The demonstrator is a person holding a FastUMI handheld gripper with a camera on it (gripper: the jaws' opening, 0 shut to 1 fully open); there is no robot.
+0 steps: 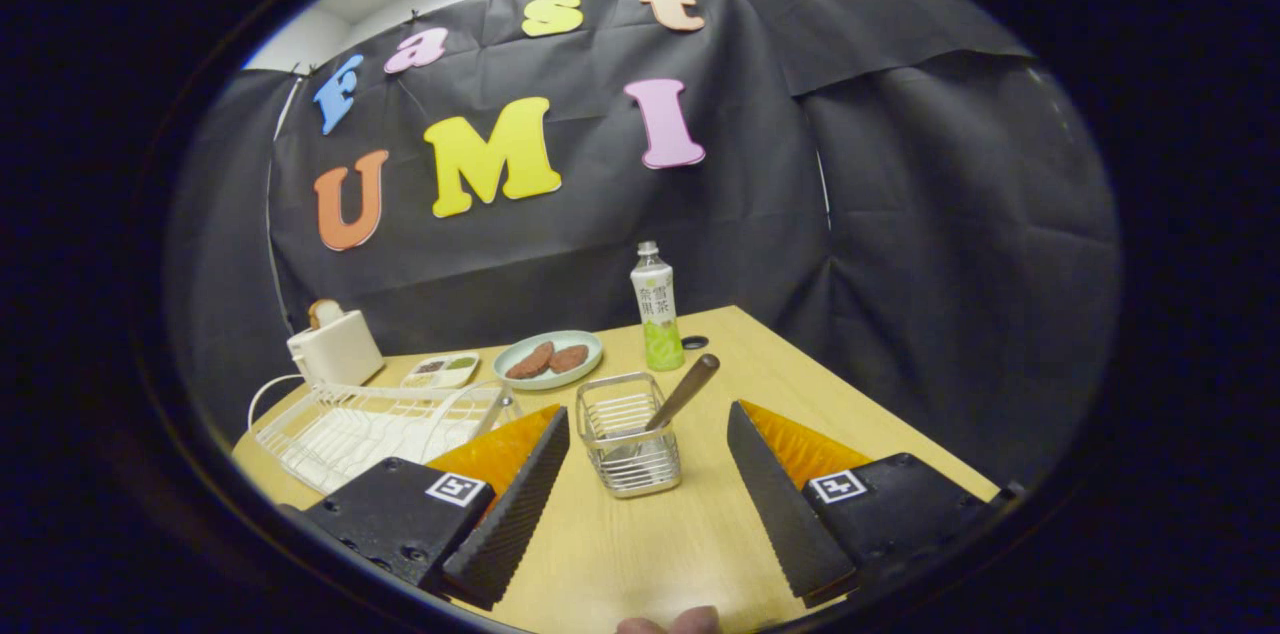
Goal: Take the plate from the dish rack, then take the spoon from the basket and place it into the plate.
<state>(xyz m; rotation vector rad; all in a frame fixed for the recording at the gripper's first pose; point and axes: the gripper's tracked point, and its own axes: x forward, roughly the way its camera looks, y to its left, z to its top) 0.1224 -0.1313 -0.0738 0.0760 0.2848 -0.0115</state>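
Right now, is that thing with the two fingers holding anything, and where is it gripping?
Nothing is held. The gripper has its fingers wide open, with the wire basket standing between them, untouched, and the spoon leaning inside it.

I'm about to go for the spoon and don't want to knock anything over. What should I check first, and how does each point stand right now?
1. Gripper open with nothing held: ok, its fingers stand wide apart.
2. Square wire mesh basket upright between and just ahead of the fingers: ok.
3. Brown-handled spoon reachable: ok, its handle leans out over the basket rim.
4. Pale blue round plate out of the white wire dish rack and flat on the wooden table: ok.
5. Plate free for the spoon: not ok, two brown patties lie on it.
6. Green drink bottle clear of the path: ok, beyond the basket.
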